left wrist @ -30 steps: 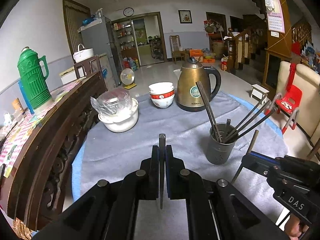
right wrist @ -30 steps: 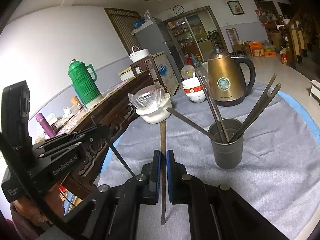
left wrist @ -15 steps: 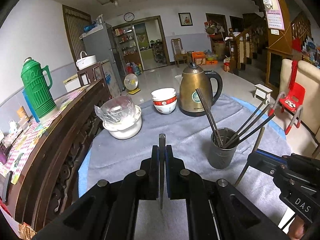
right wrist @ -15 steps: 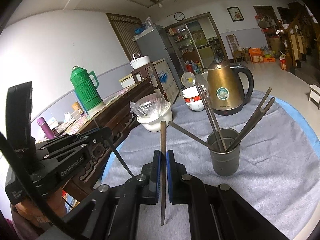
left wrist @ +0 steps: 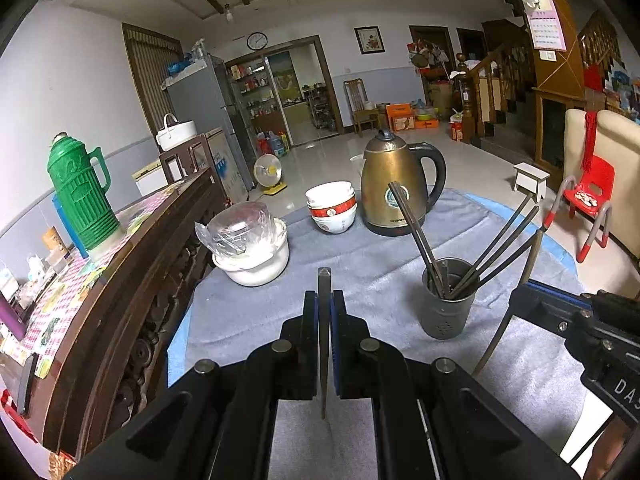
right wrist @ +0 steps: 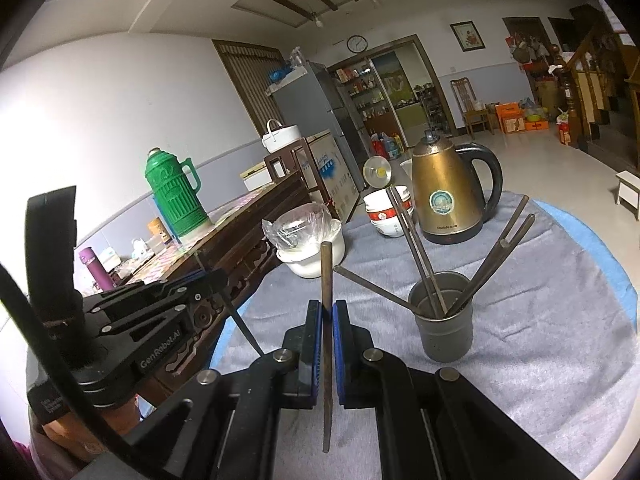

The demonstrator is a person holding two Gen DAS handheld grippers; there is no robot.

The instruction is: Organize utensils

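A grey metal holder cup [left wrist: 449, 304] stands on the grey cloth with several dark chopsticks [left wrist: 416, 236] leaning out of it; it also shows in the right wrist view [right wrist: 443, 318]. My left gripper [left wrist: 324, 300] is shut on one upright chopstick [left wrist: 324, 292], held above the cloth left of the cup. My right gripper [right wrist: 328, 308] is shut on another upright chopstick [right wrist: 327, 276], also left of the cup. The right gripper with its chopstick shows at the right of the left wrist view [left wrist: 560, 320].
A gold kettle [left wrist: 394, 188], stacked bowls [left wrist: 331, 208] and a white pot with a plastic-wrapped lid [left wrist: 250, 248] stand at the back of the table. A dark wooden sideboard [left wrist: 120, 280] with a green thermos [left wrist: 80, 196] runs along the left.
Both grippers have drawn back and risen a little from the table, so the cup and kettle look farther away. Each still holds its chopstick.
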